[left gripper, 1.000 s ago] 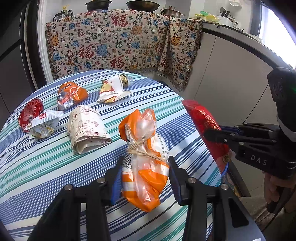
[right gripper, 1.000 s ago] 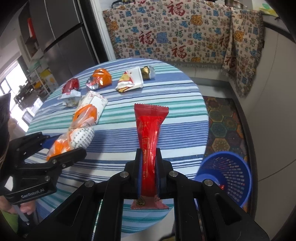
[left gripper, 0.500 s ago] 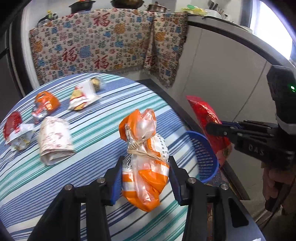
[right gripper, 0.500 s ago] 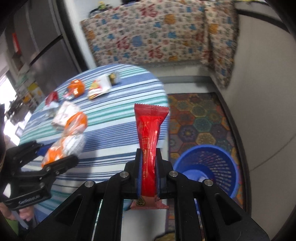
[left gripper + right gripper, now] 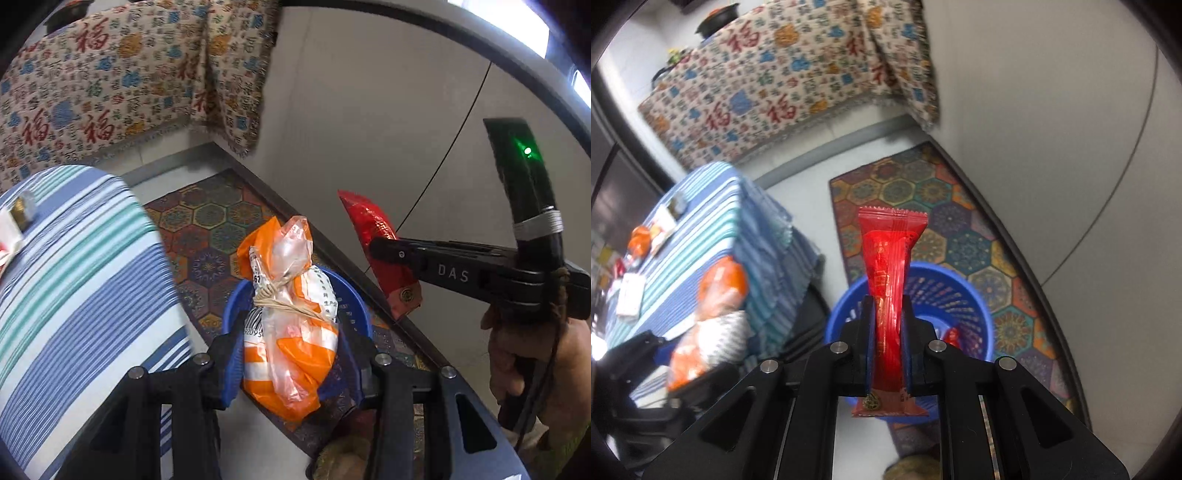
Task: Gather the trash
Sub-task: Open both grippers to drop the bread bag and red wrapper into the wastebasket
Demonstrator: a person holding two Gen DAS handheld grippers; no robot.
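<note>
A home kitchen: striped dining table [image 5: 74,266], patterned rug [image 5: 960,221], cloth-covered counter [image 5: 775,81]

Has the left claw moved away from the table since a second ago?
Yes. The left claw and its orange bag have swung off the striped table and now sit over the blue basket.
</note>
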